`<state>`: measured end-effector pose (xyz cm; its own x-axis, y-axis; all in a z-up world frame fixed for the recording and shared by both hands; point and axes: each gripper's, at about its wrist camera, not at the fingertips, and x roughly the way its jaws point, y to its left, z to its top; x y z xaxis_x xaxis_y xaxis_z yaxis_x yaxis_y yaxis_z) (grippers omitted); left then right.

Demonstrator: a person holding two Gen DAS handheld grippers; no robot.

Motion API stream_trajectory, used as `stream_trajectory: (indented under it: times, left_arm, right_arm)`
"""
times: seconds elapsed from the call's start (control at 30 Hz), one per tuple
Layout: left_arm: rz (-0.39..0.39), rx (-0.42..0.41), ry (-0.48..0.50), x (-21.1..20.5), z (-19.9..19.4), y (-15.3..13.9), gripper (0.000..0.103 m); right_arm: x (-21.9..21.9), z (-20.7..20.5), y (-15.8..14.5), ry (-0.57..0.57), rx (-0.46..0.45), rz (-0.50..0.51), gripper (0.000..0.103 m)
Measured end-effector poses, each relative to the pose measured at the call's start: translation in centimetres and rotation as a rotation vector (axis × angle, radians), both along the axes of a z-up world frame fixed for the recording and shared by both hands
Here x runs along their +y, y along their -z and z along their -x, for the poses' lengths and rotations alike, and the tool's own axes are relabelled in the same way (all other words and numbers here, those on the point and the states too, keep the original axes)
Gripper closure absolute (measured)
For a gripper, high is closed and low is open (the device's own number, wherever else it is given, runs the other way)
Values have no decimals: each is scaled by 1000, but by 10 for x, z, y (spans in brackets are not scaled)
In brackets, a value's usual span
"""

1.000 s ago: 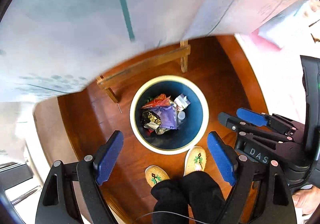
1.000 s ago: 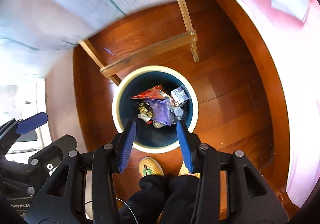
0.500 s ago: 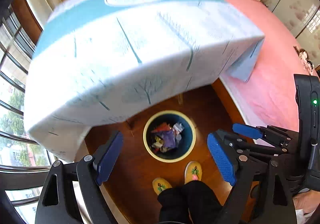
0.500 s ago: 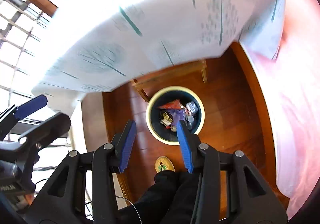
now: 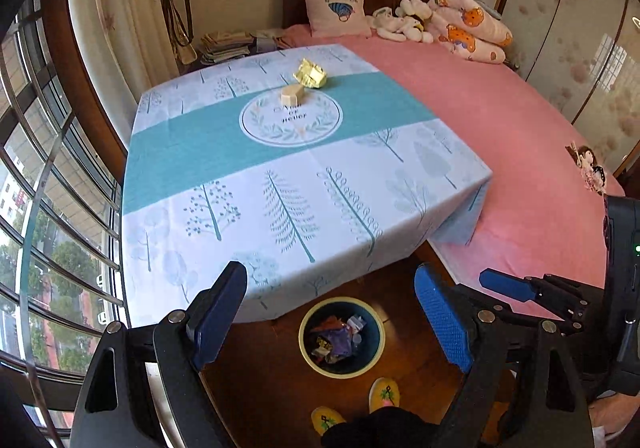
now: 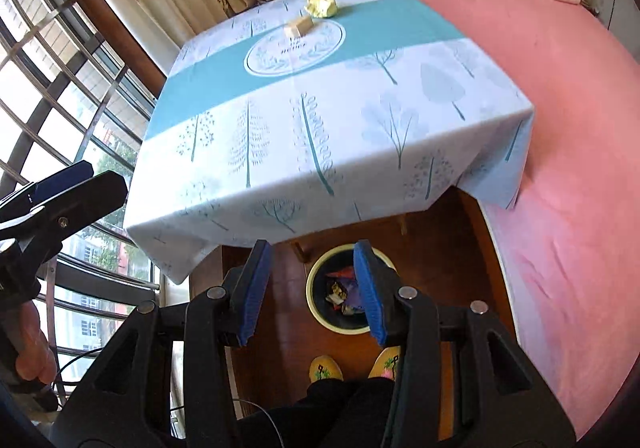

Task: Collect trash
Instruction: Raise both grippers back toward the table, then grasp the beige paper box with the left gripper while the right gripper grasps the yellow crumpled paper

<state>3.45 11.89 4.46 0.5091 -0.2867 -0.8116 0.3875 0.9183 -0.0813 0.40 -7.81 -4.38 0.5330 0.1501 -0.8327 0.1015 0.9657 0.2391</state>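
Observation:
A crumpled yellow paper ball (image 5: 310, 74) (image 6: 321, 3) and a small beige box (image 5: 293, 94) (image 6: 299, 26) lie on the far half of the tablecloth-covered table (image 5: 280, 176) (image 6: 320, 120). A blue bin with a cream rim (image 5: 308, 358) (image 6: 316, 318) stands on the wood floor below the table's near edge, holding several wrappers. My left gripper (image 5: 332, 312) is open and empty, high above the bin. My right gripper (image 6: 310, 284) is open and empty, also above the bin; it shows at the right of the left wrist view (image 5: 516, 288).
A pink bed (image 5: 520, 136) (image 6: 560, 88) runs along the table's right side, with a pillow and soft toys at its head. A barred window (image 5: 48, 208) (image 6: 60, 88) is on the left. My slippered feet (image 5: 384, 394) stand by the bin.
Both grippers have risen from just above the bin to well above table height. The view now takes in the tabletop, bed and window. Both stay open and empty.

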Motion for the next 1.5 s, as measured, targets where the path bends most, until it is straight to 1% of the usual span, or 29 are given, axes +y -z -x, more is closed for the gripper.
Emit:
stream_trajectory:
  times: [0.1,0.2,0.27,0.33,0.47,0.6,0.77,0.87,0.93,1.03,1.13,1.23,1.3,1.33,1.37,1.5]
  left_arm:
    - [12,-41,-14,5,-11,-22,16]
    - [30,-63,-36,8,-26,-41,16]
    - [37,-78,-47,9,-37,-50,16]
    - [24,-103,-69,8,-51,-58,16]
    - [4,-136,-116,2,-86,-66,16]
    - [-10,-120,-149,-13,-138,-60,16]
    - [-47,-98,-233,-45,-218,-40,16]
    - [-67,-33,-296,-70,-273,-22,16]
    - [-71,13,-321,-85,-309,-9,16]
    - [-102,46,-351,-110,-359,13,16]
    - [-126,94,-374,-129,-403,40,16]
    - [-138,144,-390,-137,-438,66,16]
    - [-145,170,-398,-139,-455,82,16]
    - [-146,184,-402,-140,-464,90,16]
    - [-143,202,-407,-138,-469,98,16]
    - [-132,259,-417,-135,-491,127,17]
  right_arm:
    - [-2,-7,-28,12,-44,14,63]
    - [-5,-21,-52,17,-81,32,63]
    - [-8,-32,-65,22,-105,33,63]
    - [-12,-47,-74,25,-126,35,63]
    - [-25,-86,-84,14,-155,28,63]
    - [-44,-143,-81,-22,-165,15,62]
    - [-73,-238,-64,-107,-152,-13,62]
    - [-92,-299,-51,-157,-110,-9,62]
    - [-105,-339,-44,-193,-86,-30,62]
    - [-120,-398,-33,-262,-75,-18,62]
    - [-133,-456,-17,-301,-48,-14,61]
    - [-138,-506,5,-322,-6,-35,61]
    - [-135,-530,20,-329,18,-44,60]
    - [-132,-542,28,-332,31,-47,58]
    - [-130,-554,35,-338,41,-51,53]
    - [-115,-585,54,-359,59,-75,52]
